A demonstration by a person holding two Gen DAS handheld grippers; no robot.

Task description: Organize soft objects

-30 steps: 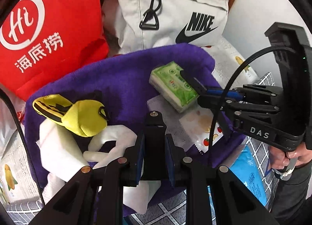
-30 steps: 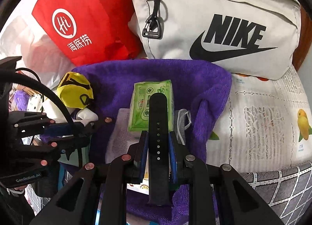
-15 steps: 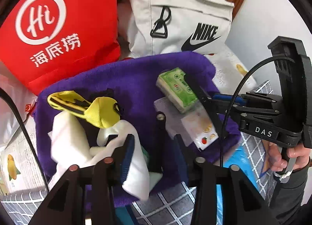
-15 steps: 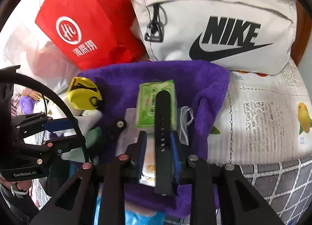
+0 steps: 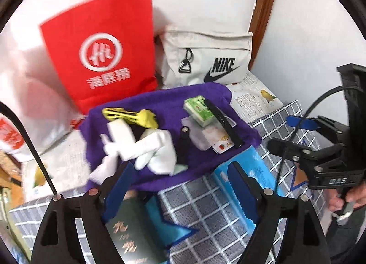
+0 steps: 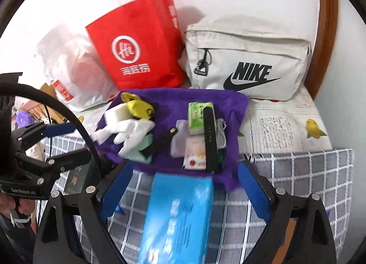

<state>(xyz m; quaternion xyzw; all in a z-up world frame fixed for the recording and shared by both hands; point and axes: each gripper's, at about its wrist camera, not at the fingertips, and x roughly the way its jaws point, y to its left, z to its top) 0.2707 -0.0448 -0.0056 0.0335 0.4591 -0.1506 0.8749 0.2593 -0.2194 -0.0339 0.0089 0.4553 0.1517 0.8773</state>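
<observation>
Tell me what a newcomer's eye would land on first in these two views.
The bright red paper bag with its white round logo stands at the back against the wall, with the pale Nike bag right beside it. In front of them a purple towel lies spread, carrying a yellow sock, white cloths, a green tissue pack and a black strap.
</observation>
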